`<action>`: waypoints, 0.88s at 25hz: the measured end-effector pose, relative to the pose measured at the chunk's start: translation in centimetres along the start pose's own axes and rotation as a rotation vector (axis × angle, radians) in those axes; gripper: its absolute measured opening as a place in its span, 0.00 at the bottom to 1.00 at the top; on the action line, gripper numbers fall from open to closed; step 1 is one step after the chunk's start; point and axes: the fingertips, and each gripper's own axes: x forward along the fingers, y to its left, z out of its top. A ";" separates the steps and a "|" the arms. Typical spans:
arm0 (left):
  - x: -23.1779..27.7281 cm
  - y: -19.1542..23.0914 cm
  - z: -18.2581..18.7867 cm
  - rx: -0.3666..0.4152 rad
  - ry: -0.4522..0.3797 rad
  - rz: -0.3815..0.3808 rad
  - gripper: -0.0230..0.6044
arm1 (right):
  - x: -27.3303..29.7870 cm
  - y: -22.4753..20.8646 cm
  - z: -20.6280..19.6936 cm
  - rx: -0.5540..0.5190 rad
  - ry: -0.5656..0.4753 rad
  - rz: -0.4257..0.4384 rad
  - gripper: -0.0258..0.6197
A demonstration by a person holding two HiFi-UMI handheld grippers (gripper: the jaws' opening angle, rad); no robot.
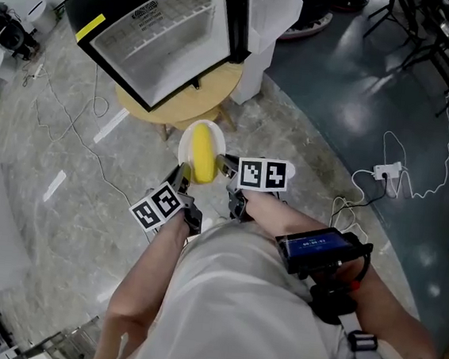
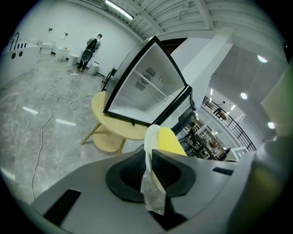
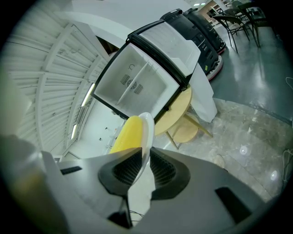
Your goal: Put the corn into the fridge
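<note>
The left gripper (image 1: pixel 181 180) and the right gripper (image 1: pixel 226 165) each pinch the rim of the white plate (image 1: pixel 217 139). The yellow corn (image 1: pixel 202 153) lies on the plate. The open fridge (image 1: pixel 155 40) stands farther off on a round table (image 1: pixel 208 95).

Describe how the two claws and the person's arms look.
The left claw and right claw have grey bodies, black ribbed pads and white cubes with black square markers. No sleeves show; a black blue-screened device sits at the right forearm.
</note>
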 end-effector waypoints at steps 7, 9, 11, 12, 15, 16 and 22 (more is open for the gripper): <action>0.0 0.5 0.4 -0.003 -0.012 0.009 0.11 | 0.6 0.2 0.1 0.003 0.002 0.011 0.10; 0.1 0.7 0.6 -0.010 -0.012 0.016 0.11 | 1.0 0.3 0.2 0.004 0.005 0.014 0.10; 0.3 1.0 1.1 -0.016 -0.017 0.021 0.11 | 1.5 0.5 0.7 0.001 0.007 0.021 0.10; 0.5 1.1 1.5 -0.017 -0.021 0.022 0.11 | 1.8 0.6 1.0 0.000 0.008 0.026 0.10; 0.9 1.3 2.5 -0.015 -0.030 0.026 0.11 | 2.6 0.9 1.8 -0.006 0.008 0.035 0.10; 1.1 1.4 2.7 -0.015 -0.032 0.028 0.11 | 2.9 0.9 2.0 -0.008 0.008 0.035 0.10; 2.5 1.7 3.8 -0.015 -0.033 0.033 0.11 | 4.2 0.6 3.3 -0.007 0.016 0.036 0.10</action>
